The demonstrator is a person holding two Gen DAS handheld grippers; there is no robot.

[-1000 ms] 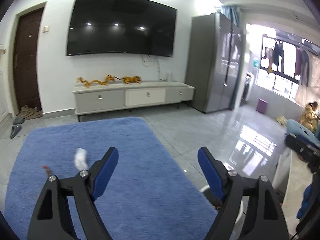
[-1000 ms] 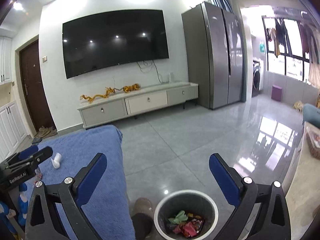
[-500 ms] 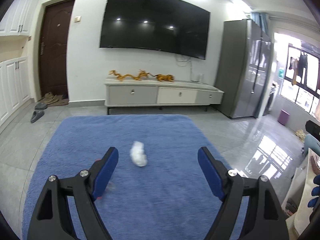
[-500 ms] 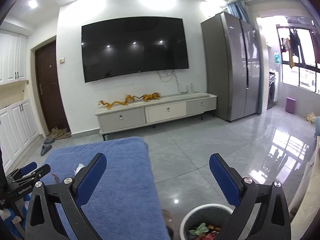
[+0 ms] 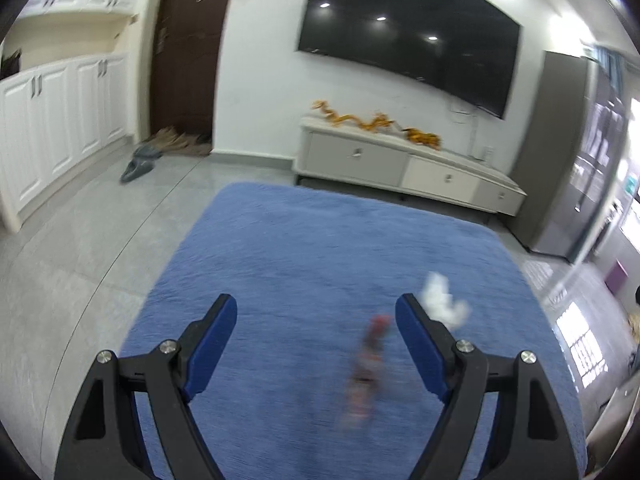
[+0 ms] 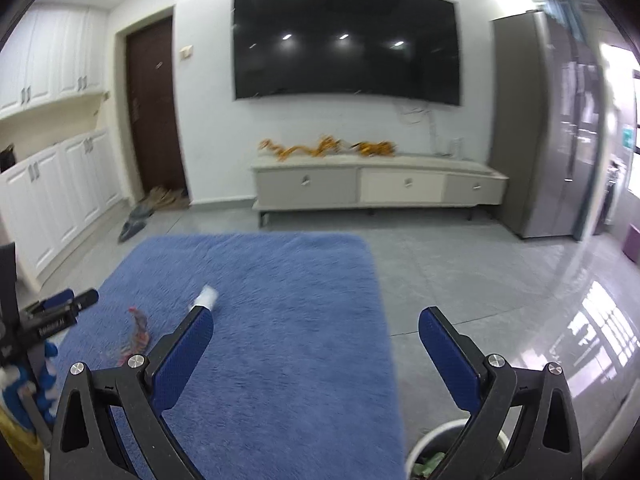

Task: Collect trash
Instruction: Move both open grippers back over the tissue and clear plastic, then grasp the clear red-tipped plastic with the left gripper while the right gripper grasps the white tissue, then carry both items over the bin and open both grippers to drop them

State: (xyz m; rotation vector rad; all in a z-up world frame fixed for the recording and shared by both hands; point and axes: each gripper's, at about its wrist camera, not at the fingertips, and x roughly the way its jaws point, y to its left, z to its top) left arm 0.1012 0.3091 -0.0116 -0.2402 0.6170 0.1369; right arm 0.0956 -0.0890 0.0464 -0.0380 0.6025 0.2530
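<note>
A white crumpled tissue (image 5: 442, 300) and a blurred red wrapper (image 5: 368, 356) lie on the blue rug (image 5: 304, 264). My left gripper (image 5: 316, 332) is open and empty above the rug; the wrapper lies between its fingers, nearer the right one, and the tissue just past the right fingertip. In the right wrist view the tissue (image 6: 206, 298) and wrapper (image 6: 138, 330) lie left of my right gripper (image 6: 316, 346), which is open and empty. The left gripper shows at that view's left edge (image 6: 60, 310). A white trash bin (image 6: 436, 454) with trash inside sits under the right finger.
A grey TV cabinet (image 6: 380, 190) stands against the far wall under a black TV (image 6: 344, 44). White cupboards (image 5: 52, 128) line the left wall. A grey fridge (image 6: 548, 128) stands at the right. Slippers (image 5: 138, 160) lie by the brown door. Glossy tile floor surrounds the rug.
Both views have swung left. The tissue has shifted from between my left fingers to past the right fingertip, and the red wrapper has come between them. The bin has slid toward the right view's lower edge.
</note>
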